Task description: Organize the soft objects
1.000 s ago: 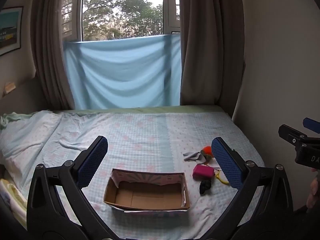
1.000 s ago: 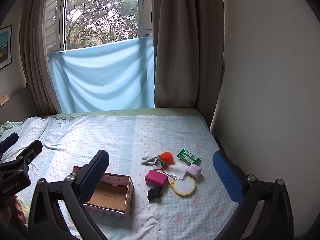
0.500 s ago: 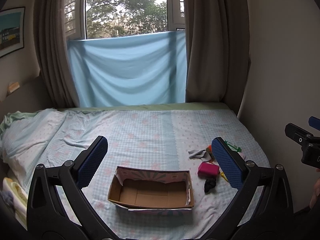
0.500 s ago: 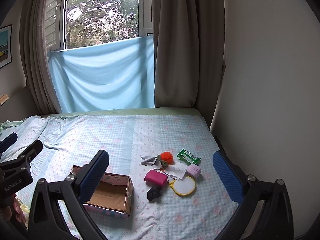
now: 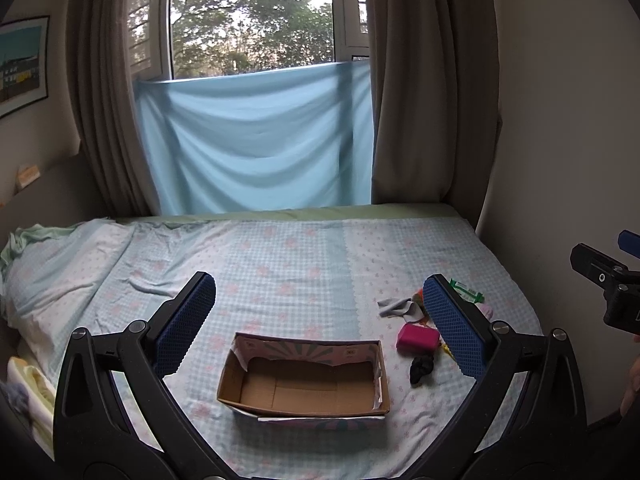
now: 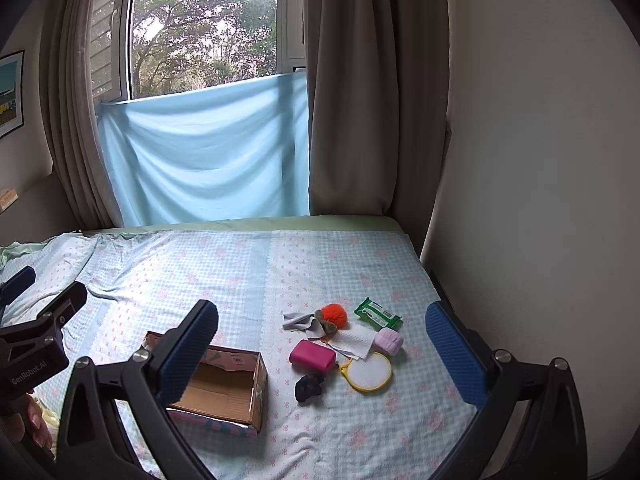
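Left hand-held gripper (image 5: 320, 328) hangs over the bed (image 5: 280, 264), jaws spread wide & released, nothing between the blue pads (image 5: 184, 324); right under it sits the cardboard box (image 5: 304, 380), open side up, interior bare cardboard. Right hand-held gripper (image 6: 332, 352) likewise released, jaws wide apart, w/ the pile of soft objects visible in the gap. From the right wrist view the pile lies just right of the box, on the bed's right half: pink pouch (image 6: 313, 355) nearest the box, black scrunchie (image 6: 308, 388) just in front of it, yellow-rimmed round mesh pad (image 6: 369, 372) beside both. Behind those a white cloth (image 6: 354, 342) touches a pale pink yarn ball (image 6: 387, 341); further back an orange pom-pom (image 6: 334, 314) touches a grey cloth (image 6: 298, 320), & a green wipes pack (image 6: 378, 314) lies a bit to the right. All items on the sheet, none in the box. In the left wrist view the right pad hides part of the pile; the other gripper shows at the far right edge. Bed sheet is light blue check w/ pink flowers, rumpled on the left. Beyond the bed: blue sheet (image 6: 204, 152) hung across the lower window, grey-brown curtains (image 6: 376, 88) each side, trees outside, framed picture (image 5: 22, 64) on the left wall.
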The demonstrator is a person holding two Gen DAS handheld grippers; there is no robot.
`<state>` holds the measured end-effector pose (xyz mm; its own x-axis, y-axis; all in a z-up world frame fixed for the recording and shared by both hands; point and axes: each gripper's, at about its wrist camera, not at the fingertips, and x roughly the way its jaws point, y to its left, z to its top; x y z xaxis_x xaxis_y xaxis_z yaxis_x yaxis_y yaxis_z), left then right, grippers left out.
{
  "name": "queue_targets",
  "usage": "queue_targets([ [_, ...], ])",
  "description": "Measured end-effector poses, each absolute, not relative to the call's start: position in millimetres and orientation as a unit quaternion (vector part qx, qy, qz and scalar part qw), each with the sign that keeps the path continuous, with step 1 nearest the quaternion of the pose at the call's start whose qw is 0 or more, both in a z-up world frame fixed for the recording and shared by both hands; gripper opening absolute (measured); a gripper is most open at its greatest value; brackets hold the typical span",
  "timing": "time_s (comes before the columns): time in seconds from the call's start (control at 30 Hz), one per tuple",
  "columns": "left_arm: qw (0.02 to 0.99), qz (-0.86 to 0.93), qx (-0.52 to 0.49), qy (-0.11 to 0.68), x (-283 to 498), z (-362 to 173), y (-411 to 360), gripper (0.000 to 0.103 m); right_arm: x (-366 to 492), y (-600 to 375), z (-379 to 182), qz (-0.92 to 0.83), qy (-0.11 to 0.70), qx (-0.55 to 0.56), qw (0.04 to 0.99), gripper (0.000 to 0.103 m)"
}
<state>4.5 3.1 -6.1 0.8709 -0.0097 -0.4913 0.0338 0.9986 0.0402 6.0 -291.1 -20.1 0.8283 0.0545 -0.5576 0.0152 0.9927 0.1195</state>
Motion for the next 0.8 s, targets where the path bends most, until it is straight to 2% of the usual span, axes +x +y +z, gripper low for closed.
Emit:
queue_targets([
  [0.8, 0.967, -0.014, 0.023, 0.253, 7.7, -4.5, 1.6, 0.103, 5.1, -286.0, -17.4, 0.011, 0.292, 0.059, 0.955, 0.103],
])
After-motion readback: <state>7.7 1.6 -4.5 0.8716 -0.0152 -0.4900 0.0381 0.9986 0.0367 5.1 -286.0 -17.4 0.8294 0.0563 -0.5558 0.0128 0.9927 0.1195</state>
